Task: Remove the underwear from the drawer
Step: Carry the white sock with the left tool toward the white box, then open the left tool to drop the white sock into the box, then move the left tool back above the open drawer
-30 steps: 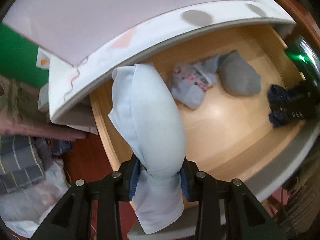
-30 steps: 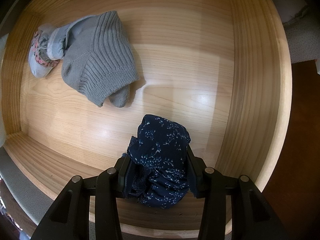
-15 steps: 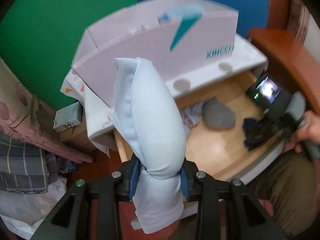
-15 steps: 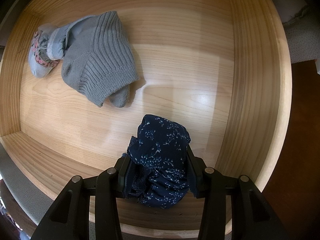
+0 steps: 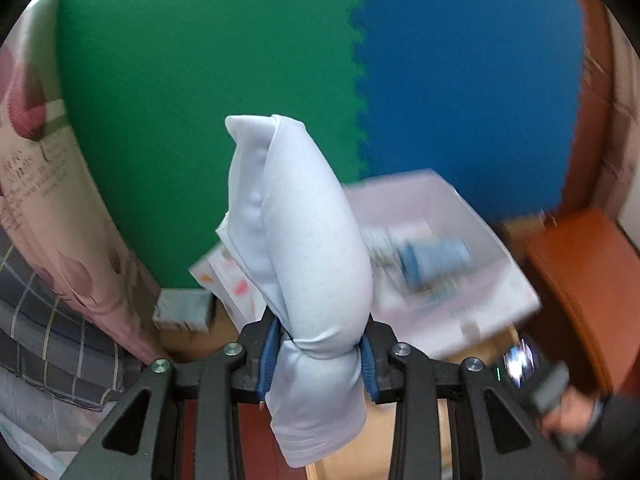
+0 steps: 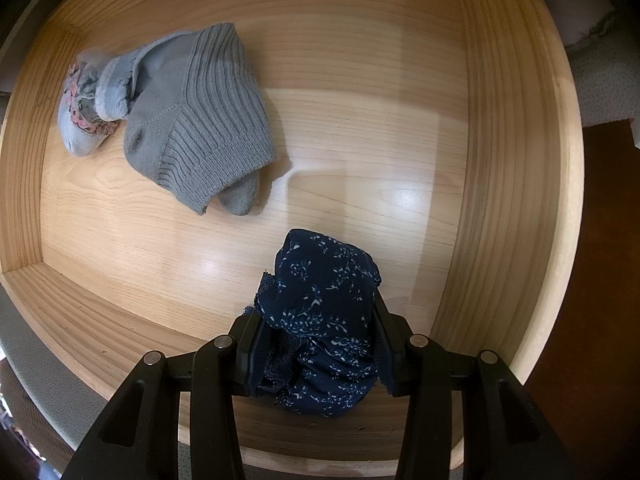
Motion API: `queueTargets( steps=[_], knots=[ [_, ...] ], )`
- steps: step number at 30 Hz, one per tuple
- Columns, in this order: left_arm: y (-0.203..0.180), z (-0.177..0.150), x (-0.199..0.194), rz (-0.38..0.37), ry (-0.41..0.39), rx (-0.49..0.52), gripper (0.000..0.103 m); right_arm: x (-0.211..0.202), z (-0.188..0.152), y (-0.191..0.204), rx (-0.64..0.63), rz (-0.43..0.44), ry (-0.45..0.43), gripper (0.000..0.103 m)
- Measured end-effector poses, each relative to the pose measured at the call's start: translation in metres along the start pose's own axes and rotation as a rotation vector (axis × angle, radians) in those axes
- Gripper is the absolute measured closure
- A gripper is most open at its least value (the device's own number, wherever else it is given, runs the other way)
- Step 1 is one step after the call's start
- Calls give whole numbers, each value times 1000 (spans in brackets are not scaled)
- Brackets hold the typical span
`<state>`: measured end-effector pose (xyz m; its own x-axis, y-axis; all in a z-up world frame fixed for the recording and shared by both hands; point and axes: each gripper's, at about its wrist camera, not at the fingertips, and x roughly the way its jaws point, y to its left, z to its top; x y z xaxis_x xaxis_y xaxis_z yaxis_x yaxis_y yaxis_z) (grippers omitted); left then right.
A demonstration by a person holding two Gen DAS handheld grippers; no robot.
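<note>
Left tool pinches pale blue underwear aloft; right tool grips navy floral underwear inside drawer

Inside the wooden drawer, open floor is seen between the grey ribbed sock and the right wall. The back left corner is taken up by that sock and a floral garment touching it. Passage is bounded by walls on all sides.
</note>
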<state>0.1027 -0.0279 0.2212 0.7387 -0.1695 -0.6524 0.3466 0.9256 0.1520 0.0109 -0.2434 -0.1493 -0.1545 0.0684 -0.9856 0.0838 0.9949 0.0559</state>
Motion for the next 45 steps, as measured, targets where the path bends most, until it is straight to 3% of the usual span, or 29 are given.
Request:
queueTargets(
  steps=[4,8,13,22,32,40,45],
  knots=[
    [8,29,29,16,-25,-45,69,-1,1,-2,7,3,-1,61],
    [10,45,69,-23,20,-64,68,-1,1,-4,10,4,-2,61],
    [2,39,123,-15,130,-43,68,-2,2,-4,12,4,-2,61],
    [-3,28,161,18,185,-17,62,-2,2,-4,10,3,-1,61],
    [-3,24,159,24,187,-5,52,1,0,-5,9,2,-2,61],
    [1,26,132,15,151,-17,50,1,1,-7,9,-3,-1,61],
    [1,11,108,20,130,0,50,0,0,-6,9,-11,1,61]
  ],
)
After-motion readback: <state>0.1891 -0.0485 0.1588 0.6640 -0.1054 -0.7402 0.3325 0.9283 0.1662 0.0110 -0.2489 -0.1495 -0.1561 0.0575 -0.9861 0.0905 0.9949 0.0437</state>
